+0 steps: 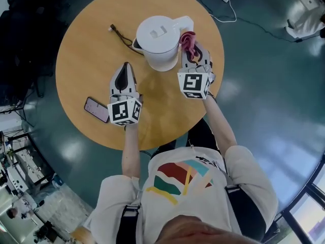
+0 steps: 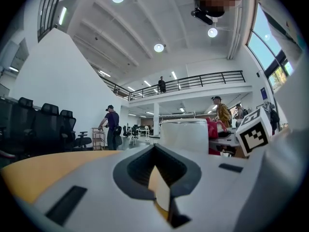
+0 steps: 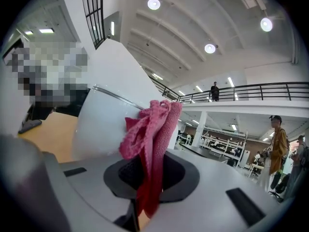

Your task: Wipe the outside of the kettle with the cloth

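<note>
Head view sets the white kettle (image 1: 158, 42) upright on the round table (image 1: 81, 55), the right gripper (image 1: 194, 52) clamped on the pink cloth (image 1: 189, 40) just beside its handle: wiping looks barely started. Next, I judge, the cloth must press on the wall and sweep round. The left gripper (image 1: 125, 69) sits closed, empty, near (only the right gripper view shows cloth pinched between jaws).

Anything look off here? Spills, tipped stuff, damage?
Nothing stands out. The kettle is upright with its lid on, no spill shows on the table, and the right gripper pinches the cloth beside it. Strays: a phone, a loose cable.
</note>
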Available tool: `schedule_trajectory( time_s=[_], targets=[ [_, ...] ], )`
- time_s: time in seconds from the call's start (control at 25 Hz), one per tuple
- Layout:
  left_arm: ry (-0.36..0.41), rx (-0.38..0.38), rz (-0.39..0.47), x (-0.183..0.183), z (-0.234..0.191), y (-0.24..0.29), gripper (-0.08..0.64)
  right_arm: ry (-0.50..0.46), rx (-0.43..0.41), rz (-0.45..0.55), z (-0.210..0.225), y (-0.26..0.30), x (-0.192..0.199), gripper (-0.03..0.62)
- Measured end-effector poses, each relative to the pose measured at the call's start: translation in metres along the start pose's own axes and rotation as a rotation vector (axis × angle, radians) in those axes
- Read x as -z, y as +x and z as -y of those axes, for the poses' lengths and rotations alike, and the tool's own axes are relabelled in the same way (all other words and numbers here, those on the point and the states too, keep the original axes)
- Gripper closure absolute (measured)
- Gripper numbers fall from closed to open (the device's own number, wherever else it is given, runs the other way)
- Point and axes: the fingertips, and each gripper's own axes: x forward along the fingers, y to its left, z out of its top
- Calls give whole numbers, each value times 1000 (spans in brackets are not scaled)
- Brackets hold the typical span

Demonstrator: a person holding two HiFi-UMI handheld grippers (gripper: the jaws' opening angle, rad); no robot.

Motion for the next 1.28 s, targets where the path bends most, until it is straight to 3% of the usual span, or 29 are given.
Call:
schedule_trajectory(
  time_s=[0.32,0.52,0.84,0.96,1.08,1.28],
  targets=[
    [-12,-11,0,-6,1,4,517,-19,-13,-2,11,15,-6,554],
    [-46,-14,-4,-5,2,-6,517,82,21,-32,10,-10,8,554],
    [-80,8,-62,36,-5,-42,517,222,-30,-51,-76,-67,37,554],
    [-97,13,-86,53,-5,-56,517,193,-91,-36,-119,-70,35,554],
    [-96,22,-109,68,-5,-68,517,90,-156,-25,-163,-59,34,554],
    [-81,21,-118,77,-16,-79,517,-53,-179,-68,-208,-20,41,554]
  ],
)
